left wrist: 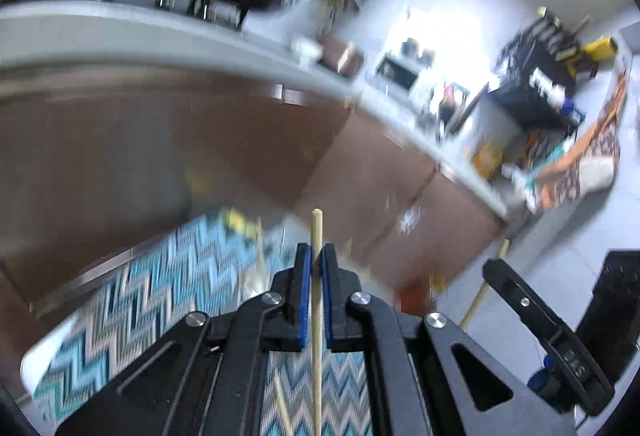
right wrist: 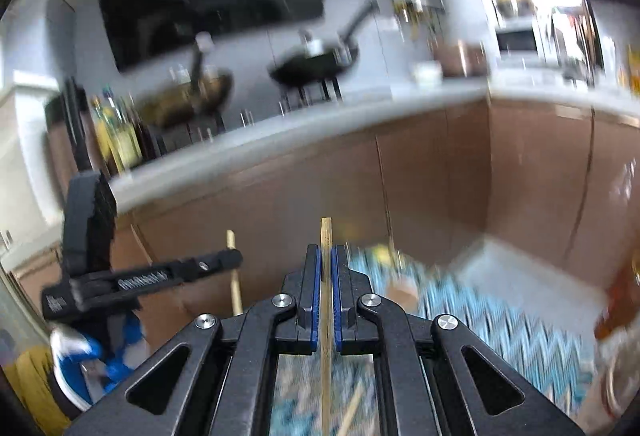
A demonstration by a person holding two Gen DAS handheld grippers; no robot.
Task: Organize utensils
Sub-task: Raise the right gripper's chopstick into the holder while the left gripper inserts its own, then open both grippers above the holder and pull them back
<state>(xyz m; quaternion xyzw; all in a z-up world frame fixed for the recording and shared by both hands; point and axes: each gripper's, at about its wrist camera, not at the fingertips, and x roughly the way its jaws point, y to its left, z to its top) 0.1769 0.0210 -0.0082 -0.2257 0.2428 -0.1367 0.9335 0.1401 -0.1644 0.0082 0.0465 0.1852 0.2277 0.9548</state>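
Note:
My left gripper [left wrist: 316, 256] is shut on a pale wooden chopstick [left wrist: 317, 232] that stands upright between the blue pads, above a blue zigzag placemat [left wrist: 160, 276]. My right gripper [right wrist: 326, 256] is shut on a second wooden chopstick [right wrist: 326, 236], also upright. In the right wrist view the left gripper [right wrist: 224, 264] shows at the left with its chopstick [right wrist: 232, 248]. In the left wrist view the right gripper [left wrist: 520, 300] shows at the right with its chopstick [left wrist: 490, 276]. More chopsticks [left wrist: 282, 404] lie on the mat below. Both views are blurred.
A brown cabinet front [right wrist: 420, 176] under a grey countertop [right wrist: 280, 132] stands ahead. On it are a black frying pan [right wrist: 316, 64], a brass wok [right wrist: 192, 96] and bottles [right wrist: 116, 132]. A blurred cup [right wrist: 402, 290] sits on the mat [right wrist: 500, 332].

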